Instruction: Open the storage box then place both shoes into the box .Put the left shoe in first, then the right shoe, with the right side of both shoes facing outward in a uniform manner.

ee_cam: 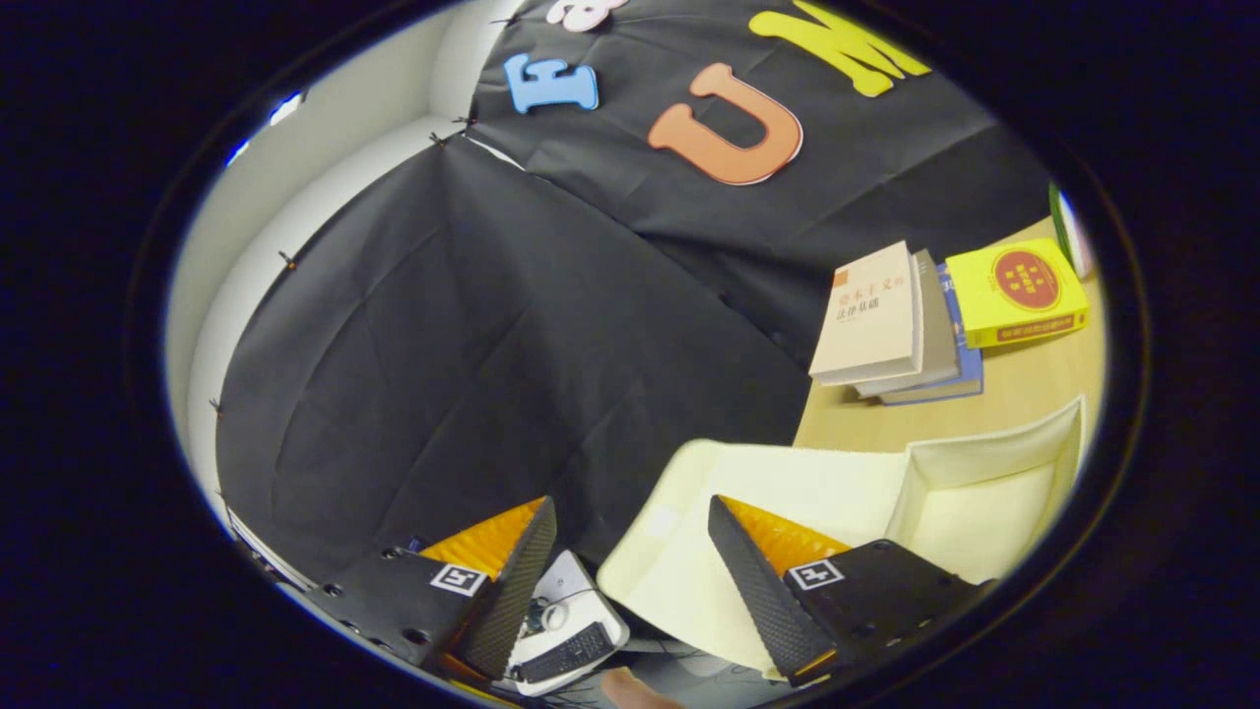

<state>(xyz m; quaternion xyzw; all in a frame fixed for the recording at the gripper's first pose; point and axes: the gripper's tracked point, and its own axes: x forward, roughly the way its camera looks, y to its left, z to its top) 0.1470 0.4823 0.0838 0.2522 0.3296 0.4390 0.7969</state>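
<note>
Black cloth walls close off the booth behind a wooden table (1024,394), where the cream storage box (984,492) sits with its lid (748,532) swung open just ahead of the right finger. The gripper (630,571) hangs with its jaws spread wide, holding nothing. Beyond the box a stack of books (886,325) lies beside a yellow book (1019,292).
</note>
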